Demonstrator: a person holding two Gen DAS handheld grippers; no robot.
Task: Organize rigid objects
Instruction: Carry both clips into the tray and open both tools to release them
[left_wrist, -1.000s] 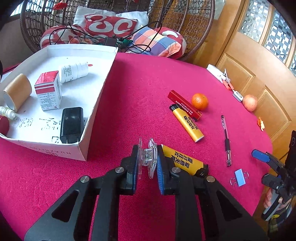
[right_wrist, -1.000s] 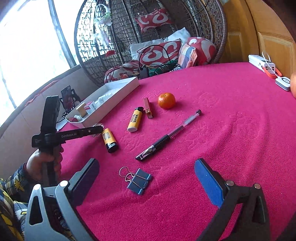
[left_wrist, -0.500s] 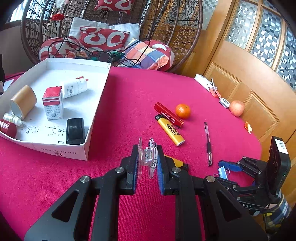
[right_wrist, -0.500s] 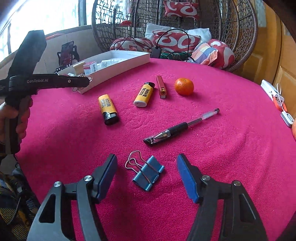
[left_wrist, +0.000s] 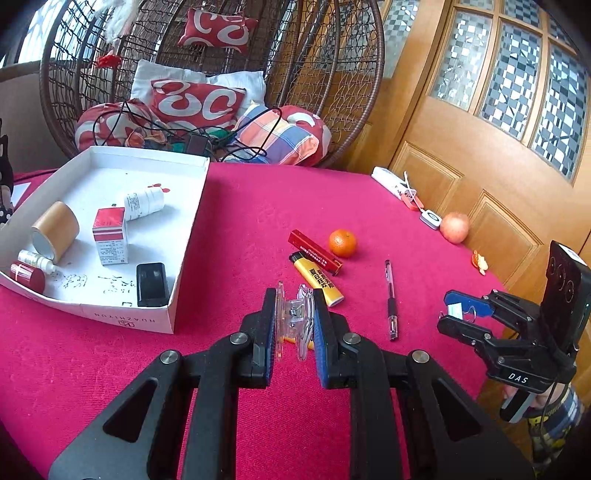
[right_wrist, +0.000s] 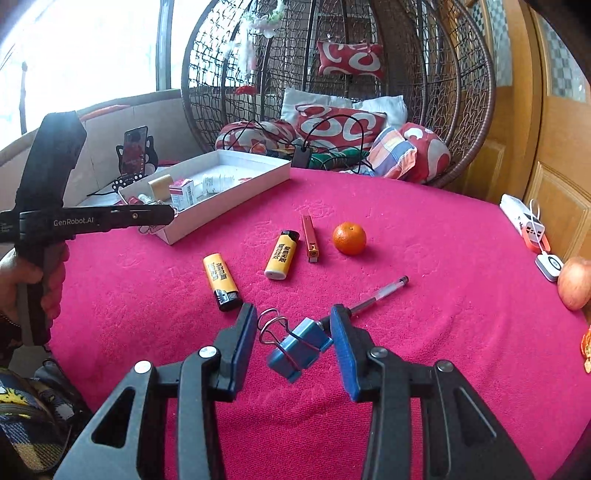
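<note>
— On the left of the desk (left_wrist: 258, 206) sits the white box (left_wrist: 192, 229), already holding a bottle, a red carton and a black charger. The left tongs (left_wrist: 294, 317) are clamped on a clear plastic clip (left_wrist: 295, 314), held above the cloth just right of the box's near corner.

— And the other pair?

— The right tongs (right_wrist: 293, 334) have a blue binder clip (right_wrist: 299, 349) between the pads, its wire handles against the left pad, a corner against the right. It hangs tilted, so I'd call that a grip, though a thin one.

— How should they carry on?

— Keep the clear clip squeezed, bring it over the box wall and let go low, in the bare patch. For the binder clip, move slowly; a grip across wire loops could let it swivel.

— What has changed from a second ago?

— The right tongs stood wide with the binder clip flat on the cloth; now they've drawn in around it and lifted it. The left tongs have risen with their clip. The lighters (right_wrist: 282, 254), pen (left_wrist: 390, 295) and orange (right_wrist: 349, 238) lie where they were.
</note>
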